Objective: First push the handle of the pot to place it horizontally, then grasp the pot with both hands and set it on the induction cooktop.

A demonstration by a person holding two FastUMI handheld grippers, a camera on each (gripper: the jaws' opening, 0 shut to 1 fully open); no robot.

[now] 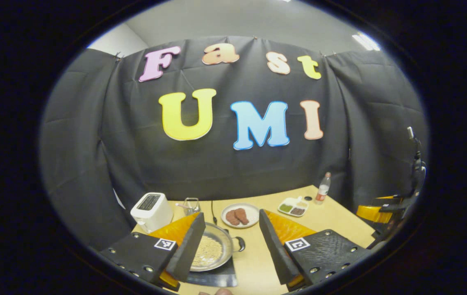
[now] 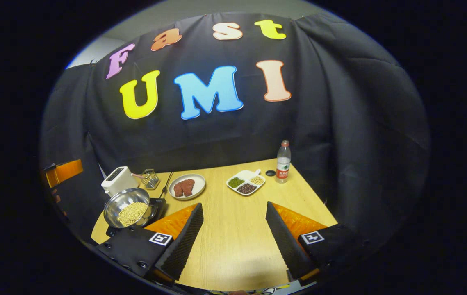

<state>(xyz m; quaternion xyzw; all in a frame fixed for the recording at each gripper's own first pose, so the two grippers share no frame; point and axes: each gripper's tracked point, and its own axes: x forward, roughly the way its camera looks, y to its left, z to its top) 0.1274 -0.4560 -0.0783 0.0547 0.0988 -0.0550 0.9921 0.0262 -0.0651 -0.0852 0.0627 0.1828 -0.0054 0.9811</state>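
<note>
A steel pot (image 1: 217, 241) holding pale grains rests on the black induction cooktop (image 1: 217, 280) at the table's near left. Its small dark loop handle (image 1: 240, 244) points to the right. My left gripper (image 1: 231, 216) hovers open just above and behind the pot; its left finger covers the pot's left rim, and nothing is between the fingers. In the right gripper view the pot (image 2: 128, 209) and cooktop (image 2: 158, 206) lie far to the left. My right gripper (image 2: 234, 207) stands open over bare table, holding nothing. The right gripper's body (image 1: 374, 213) shows at the left view's right edge.
A white toaster (image 1: 151, 211) and a wire holder (image 1: 191, 205) stand behind the pot. Farther back on the wooden table (image 2: 233, 246) are a plate of meat slices (image 2: 187, 186), a divided dish of beans (image 2: 246, 182), a bottle cap (image 2: 270, 173) and a water bottle (image 2: 283, 166).
</note>
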